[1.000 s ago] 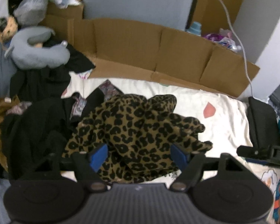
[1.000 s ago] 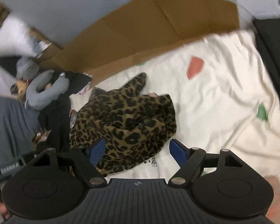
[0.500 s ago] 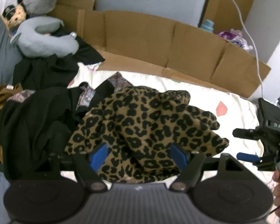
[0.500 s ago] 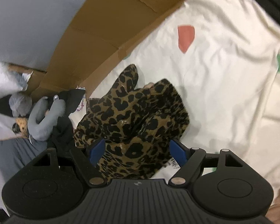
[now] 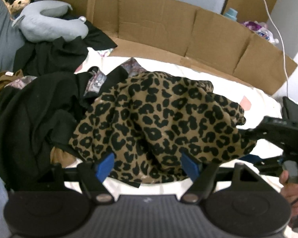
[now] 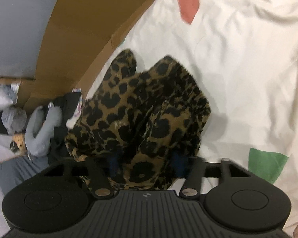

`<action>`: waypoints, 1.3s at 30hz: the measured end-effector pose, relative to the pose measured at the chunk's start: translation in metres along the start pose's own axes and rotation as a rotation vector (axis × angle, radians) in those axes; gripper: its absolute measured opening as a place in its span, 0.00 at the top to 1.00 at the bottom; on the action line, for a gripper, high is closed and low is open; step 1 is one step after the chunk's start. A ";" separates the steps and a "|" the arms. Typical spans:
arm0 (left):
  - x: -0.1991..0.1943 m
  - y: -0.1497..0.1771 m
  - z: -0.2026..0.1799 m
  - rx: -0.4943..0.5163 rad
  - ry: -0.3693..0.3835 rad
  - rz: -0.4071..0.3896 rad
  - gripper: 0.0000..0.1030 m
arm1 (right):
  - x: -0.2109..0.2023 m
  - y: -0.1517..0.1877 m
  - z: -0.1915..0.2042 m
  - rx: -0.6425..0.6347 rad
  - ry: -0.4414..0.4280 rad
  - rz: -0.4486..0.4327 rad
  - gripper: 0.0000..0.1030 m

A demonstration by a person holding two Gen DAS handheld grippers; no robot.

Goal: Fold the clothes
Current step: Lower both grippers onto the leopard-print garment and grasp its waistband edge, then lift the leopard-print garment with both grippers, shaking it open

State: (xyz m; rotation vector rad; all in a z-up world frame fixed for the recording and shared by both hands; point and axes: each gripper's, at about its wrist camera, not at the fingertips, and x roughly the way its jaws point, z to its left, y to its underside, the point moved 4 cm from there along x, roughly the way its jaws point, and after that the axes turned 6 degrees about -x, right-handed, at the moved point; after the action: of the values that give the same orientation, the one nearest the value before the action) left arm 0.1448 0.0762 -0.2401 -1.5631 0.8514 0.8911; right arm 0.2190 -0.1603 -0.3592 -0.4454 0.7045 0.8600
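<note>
While the right gripper (image 6: pixel 146 163) tilts down at lower centre, jaws closing with 1 leopard-print garment (image 6: pixel 145 107) between them, the left gripper (image 5: pixel 149 164) hovers wide above it.

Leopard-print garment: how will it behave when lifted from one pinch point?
The leopard-print garment lies crumpled in soft folds, so it is probably floppy and will drape. It looks thin, likely light. It overlaps the black clothes, so it may drag them.
</note>
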 end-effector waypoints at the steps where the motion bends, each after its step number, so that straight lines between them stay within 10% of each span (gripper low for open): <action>1: 0.000 0.000 -0.001 0.004 0.000 0.000 0.25 | 0.001 0.001 0.001 -0.023 0.009 0.002 0.82; 26: 0.023 0.013 0.009 -0.004 -0.017 0.050 0.22 | -0.127 0.003 -0.052 -0.376 0.221 -0.048 0.90; 39: 0.061 0.028 0.007 0.067 0.000 0.066 0.18 | -0.135 0.029 -0.138 -0.323 0.248 -0.065 0.90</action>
State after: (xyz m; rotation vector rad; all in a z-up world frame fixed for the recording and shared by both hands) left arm 0.1479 0.0746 -0.3077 -1.4839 0.9284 0.9011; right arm 0.0822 -0.3000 -0.3602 -0.8709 0.7756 0.8683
